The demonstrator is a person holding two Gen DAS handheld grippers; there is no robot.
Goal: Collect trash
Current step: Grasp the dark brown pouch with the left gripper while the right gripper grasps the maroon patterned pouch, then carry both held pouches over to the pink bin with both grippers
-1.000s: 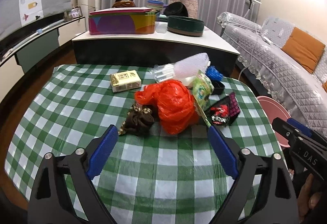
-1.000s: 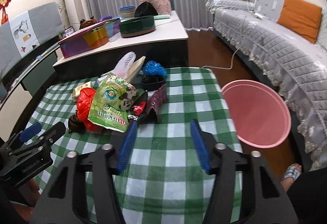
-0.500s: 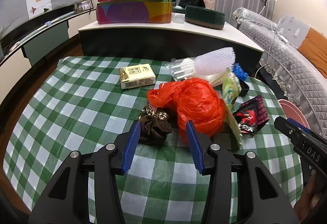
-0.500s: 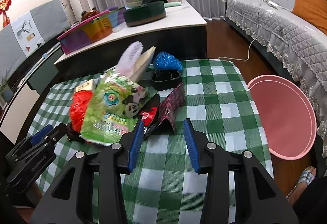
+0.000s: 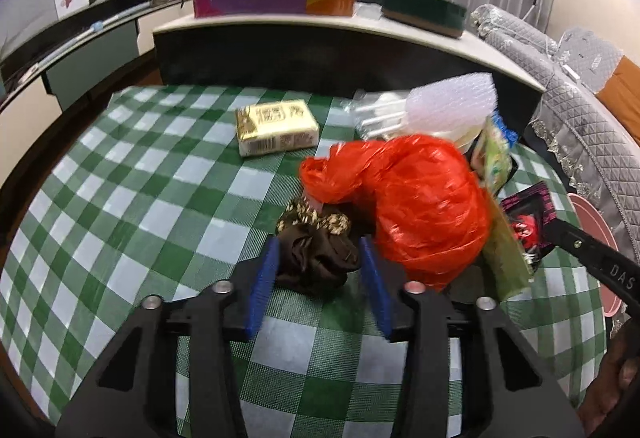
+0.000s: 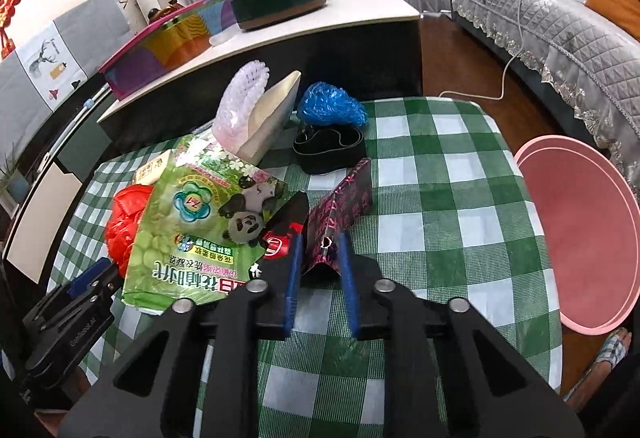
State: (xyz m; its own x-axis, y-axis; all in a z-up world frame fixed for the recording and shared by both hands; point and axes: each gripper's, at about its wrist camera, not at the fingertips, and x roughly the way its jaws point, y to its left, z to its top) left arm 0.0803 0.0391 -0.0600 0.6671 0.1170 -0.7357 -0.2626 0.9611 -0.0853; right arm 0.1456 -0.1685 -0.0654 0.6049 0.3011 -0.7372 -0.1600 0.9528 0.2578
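Checked surface (image 5: 132,174): left hand-held gripper (image 5: 318,258) just closed in around brown wad (image 5: 316,258), pads touching. Right hand-held gripper (image 6: 319,262) just pinched dark wrapper (image 6: 340,214). Both grabs made; basin (image 6: 584,238) beside surface.

Both grippers were black plastic with cut-out arms, silver screw heads at the joints, and ribbed blue pads inside the fingers: the left gripper (image 5: 318,258) and the right gripper (image 6: 318,258). White lettering marked their sides. A checked slipper (image 6: 612,354) showed below.
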